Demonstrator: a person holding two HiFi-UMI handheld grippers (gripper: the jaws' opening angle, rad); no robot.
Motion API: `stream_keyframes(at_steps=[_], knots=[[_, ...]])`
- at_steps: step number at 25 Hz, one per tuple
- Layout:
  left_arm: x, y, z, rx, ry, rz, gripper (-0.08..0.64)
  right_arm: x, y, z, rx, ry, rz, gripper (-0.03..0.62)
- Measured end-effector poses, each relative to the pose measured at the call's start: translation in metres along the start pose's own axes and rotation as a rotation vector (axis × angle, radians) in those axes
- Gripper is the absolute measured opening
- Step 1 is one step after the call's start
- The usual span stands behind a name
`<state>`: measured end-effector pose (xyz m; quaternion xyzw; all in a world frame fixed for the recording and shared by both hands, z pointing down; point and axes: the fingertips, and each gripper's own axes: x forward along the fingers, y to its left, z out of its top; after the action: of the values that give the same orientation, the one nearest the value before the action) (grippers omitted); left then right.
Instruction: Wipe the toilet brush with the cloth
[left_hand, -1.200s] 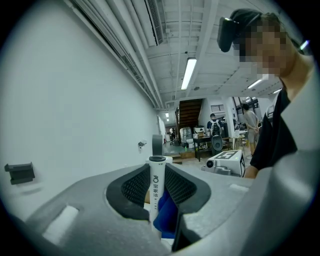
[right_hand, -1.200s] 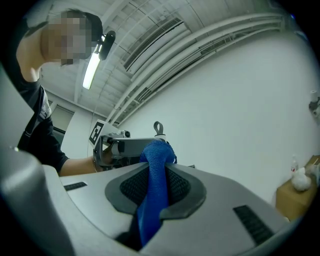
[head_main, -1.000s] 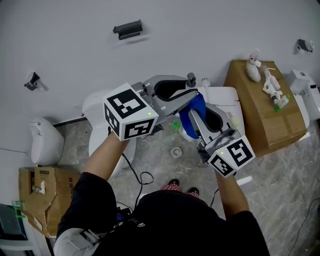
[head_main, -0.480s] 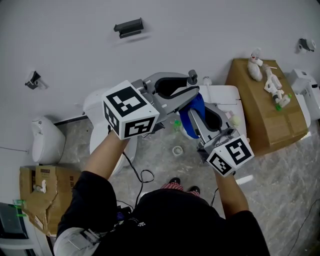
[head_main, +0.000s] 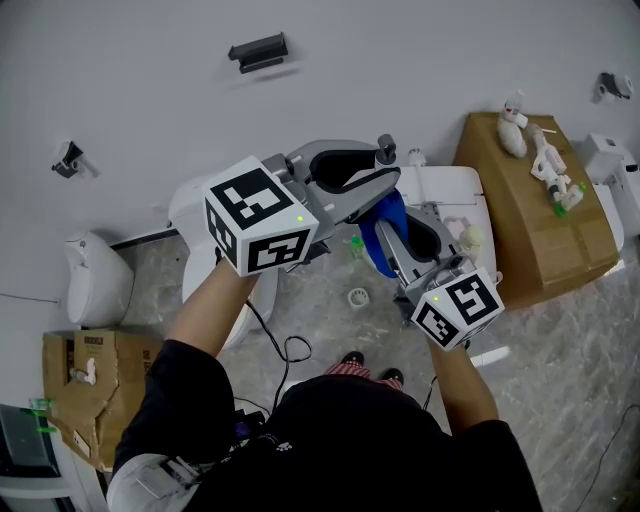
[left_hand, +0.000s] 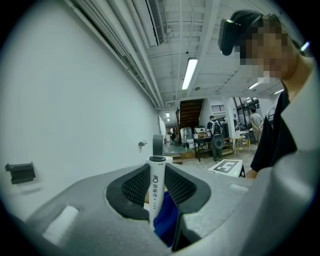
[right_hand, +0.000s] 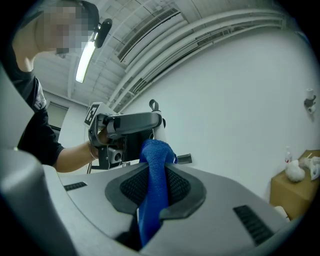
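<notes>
**Clerk:** Nearest entry?

**Keeper:** Right gripper (right_hand: 155, 189), jaws clamped on the blue cloth (right_hand: 156, 150), its wad poking up and away from the person.

**Clerk:** Next?

**Keeper:** Left gripper (left_hand: 156, 192), closed on the toilet brush (left_hand: 156, 175) by its white handle, which stood upright across the jaws. The cloth lay just beside the handle, lower right. Wiping would likely run along that axis.

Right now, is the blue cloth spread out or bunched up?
Bunched up: the blue cloth is a narrow wad clamped in the right hand-held gripper, with its rounded end poking out beyond the tips.
</notes>
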<state>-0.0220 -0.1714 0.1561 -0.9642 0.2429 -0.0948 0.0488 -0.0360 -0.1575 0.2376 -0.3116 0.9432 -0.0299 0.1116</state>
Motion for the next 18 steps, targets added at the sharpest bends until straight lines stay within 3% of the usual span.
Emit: stream_keyframes(at_steps=[18], knots=[[0.001, 0.0, 0.001, -0.001, 0.011, -0.001, 0.095, -0.001, -0.008, -0.031, 0.086, 0.037, -0.055, 0.064]])
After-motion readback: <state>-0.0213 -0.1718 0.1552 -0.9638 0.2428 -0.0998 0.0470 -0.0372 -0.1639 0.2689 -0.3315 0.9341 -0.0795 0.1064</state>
